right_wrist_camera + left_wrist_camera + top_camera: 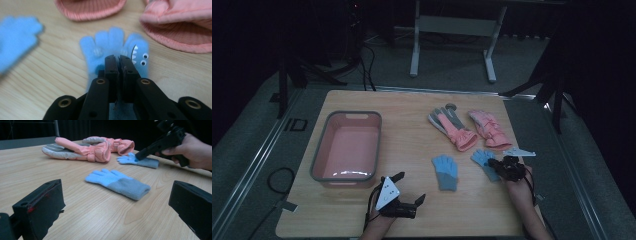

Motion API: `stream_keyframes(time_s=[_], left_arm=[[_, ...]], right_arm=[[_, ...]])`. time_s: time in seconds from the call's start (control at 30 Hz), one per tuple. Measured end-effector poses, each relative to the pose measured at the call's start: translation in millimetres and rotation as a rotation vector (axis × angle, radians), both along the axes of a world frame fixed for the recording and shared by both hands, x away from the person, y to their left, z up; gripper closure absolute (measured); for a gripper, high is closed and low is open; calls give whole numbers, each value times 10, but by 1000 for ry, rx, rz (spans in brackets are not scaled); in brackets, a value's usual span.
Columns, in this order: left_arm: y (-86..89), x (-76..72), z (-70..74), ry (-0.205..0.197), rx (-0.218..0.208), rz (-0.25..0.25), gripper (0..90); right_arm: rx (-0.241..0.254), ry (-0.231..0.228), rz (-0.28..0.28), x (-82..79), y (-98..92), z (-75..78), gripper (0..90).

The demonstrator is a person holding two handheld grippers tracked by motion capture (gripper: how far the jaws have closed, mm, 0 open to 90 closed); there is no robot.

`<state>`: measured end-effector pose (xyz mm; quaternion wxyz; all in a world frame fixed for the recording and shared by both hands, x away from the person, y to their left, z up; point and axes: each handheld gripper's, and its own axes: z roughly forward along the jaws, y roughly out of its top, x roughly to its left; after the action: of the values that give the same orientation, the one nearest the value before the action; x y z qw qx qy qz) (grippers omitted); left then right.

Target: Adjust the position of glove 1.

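Note:
Two small blue knit gloves lie on the wooden table (412, 125). The right one (481, 158) (110, 40) carries a shark face with googly eyes and teeth. My right gripper (492, 163) (118, 61) rests on its palm, jaws pressed together on the fabric; the left gripper view shows that gripper's tip (137, 157) touching this glove (147, 162). The plain blue glove (445, 171) (117, 182) (17, 37) lies flat to the left. My left gripper (410, 187) (117, 195) hovers near the front edge, jaws wide open and holding nothing, pointing at the plain glove.
A pink basin with a grey rim (319, 150) stands empty at the table's left. Two pink-and-grey ski gloves (454, 127) (488, 129) lie side by side behind the blue ones, their cuffs (90, 8) (180, 32) close to my right gripper.

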<state>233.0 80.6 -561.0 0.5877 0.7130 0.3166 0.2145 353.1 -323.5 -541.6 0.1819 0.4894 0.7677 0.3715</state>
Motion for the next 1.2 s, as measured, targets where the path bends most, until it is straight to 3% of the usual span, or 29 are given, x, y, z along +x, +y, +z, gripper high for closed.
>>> stream_keyframes(time_s=[0.17,0.27,0.43,0.57,0.67,0.93,1.03,1.1,1.2], left_arm=[[-4,-4,0,-4,5,1,0],[-6,-8,0,-6,5,3,0],[-7,-8,0,-6,5,5,0],[-11,-11,1,-8,8,0,0],[-12,-10,1,-8,9,-1,0],[-11,-11,0,-8,6,-4,0],[-10,-8,0,-5,5,-5,0],[-8,-8,0,-5,2,-4,0],[-9,-8,0,-5,3,-6,0]], right_arm=[[-11,-37,-162,-261,119,205,862],[57,-10,-253,-390,131,266,863],[89,-6,-322,-586,253,259,863],[49,-9,-346,-594,389,190,862],[57,-12,-369,-562,430,141,862],[25,26,-379,-493,522,-108,824],[22,36,-335,-479,500,-50,732],[12,18,-317,-475,452,16,691],[30,-9,-233,-443,316,143,649]])
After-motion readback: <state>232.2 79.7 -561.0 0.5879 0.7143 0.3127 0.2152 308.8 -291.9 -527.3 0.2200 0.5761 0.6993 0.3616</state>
